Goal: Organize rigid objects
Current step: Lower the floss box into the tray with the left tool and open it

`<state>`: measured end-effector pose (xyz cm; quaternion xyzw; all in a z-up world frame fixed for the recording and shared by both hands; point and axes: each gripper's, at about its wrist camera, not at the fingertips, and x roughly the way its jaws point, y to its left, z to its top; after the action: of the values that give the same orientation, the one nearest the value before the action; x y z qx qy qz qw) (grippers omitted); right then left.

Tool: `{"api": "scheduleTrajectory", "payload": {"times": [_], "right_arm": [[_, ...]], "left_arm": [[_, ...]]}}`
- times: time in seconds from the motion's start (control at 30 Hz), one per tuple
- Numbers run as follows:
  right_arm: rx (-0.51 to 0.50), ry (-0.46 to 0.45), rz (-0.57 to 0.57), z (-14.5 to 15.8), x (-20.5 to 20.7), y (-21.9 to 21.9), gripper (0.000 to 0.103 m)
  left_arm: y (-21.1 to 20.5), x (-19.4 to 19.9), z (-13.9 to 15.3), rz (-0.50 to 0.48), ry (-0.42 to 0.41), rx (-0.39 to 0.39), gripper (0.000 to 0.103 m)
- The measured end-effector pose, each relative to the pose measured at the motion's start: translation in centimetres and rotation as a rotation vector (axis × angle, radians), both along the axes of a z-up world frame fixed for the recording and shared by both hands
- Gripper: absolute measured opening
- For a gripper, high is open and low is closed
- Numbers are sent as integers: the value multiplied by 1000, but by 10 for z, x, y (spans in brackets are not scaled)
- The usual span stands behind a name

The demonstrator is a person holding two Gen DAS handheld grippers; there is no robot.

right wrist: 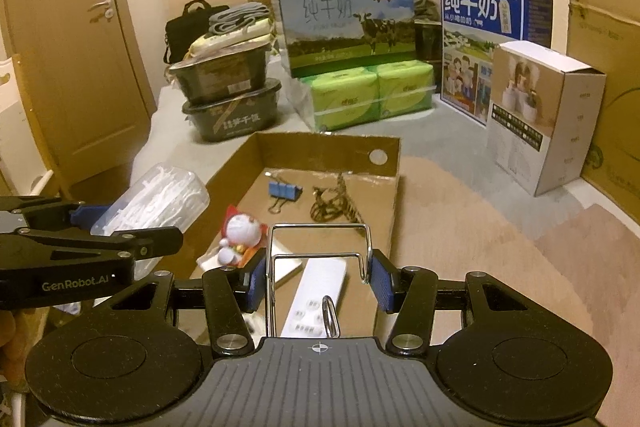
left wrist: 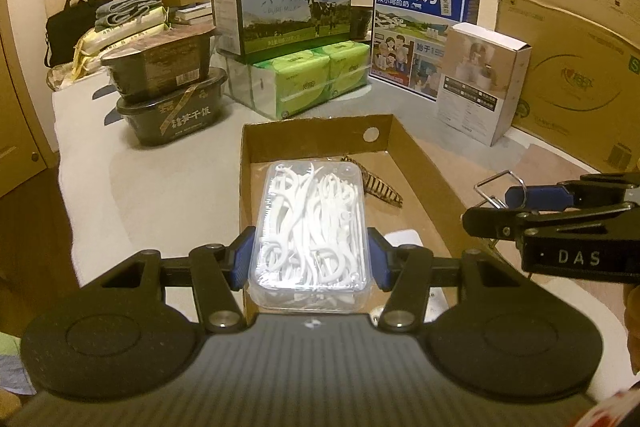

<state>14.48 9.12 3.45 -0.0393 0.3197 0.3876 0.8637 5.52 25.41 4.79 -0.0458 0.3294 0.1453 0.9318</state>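
Floss box (left wrist: 308,231) sits clamped in our left gripper (left wrist: 308,259) above the tray's (right wrist: 320,151) near-left corner; the right gripper (right wrist: 320,275) clamps a wire rack (right wrist: 320,247). We lower both level, clear of the remote (right wrist: 316,299).

A clear, glossy plastic box (left wrist: 307,235) of white plastic floss picks sits between blue, ribbed rubbery pads (left wrist: 240,259) on a matt black gripper (left wrist: 308,259). A shiny bent-wire metal rack (right wrist: 320,259) catches the light. The tray (right wrist: 394,195) is raw brown corrugated cardboard, matt and rough at its edges; inside lie a blue painted-metal binder clip (right wrist: 285,191) and a smooth white plastic remote (right wrist: 316,301). Behind, glossy printed milk cartons (left wrist: 286,3) top film-wrapped tissue packs (left wrist: 308,79).
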Motion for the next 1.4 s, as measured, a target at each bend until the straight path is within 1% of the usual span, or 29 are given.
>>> {"api": "scheduleTrajectory", "payload": {"times": [0.13,0.3,0.6,0.87,1.13,1.17,1.2,1.23,1.3,1.4], "right_arm": [[3,1,0,1,18,8,52],[-1,5,14,0,34,22,52],[-28,29,24,-13,68,45,52],[-41,43,32,-24,86,58,52],[-53,45,33,-32,94,65,52],[-54,46,31,-33,95,65,52],[-55,47,29,-34,96,65,52],[-55,48,27,-34,97,65,52],[-55,48,27,-34,97,65,52],[-54,49,29,-34,98,65,52]], "left_arm": [[10,14,-1,-1,5,0,53],[24,35,-6,-2,16,-18,53],[47,71,-18,-1,29,-54,53],[57,93,-26,-15,34,-56,53],[62,106,-30,-23,33,-65,53],[63,108,-30,-30,30,-65,56],[62,108,-29,-35,21,-58,61],[62,107,-28,-36,10,-44,69],[61,105,-26,-38,-3,-26,69],[64,101,-26,-23,4,-29,69]]}}
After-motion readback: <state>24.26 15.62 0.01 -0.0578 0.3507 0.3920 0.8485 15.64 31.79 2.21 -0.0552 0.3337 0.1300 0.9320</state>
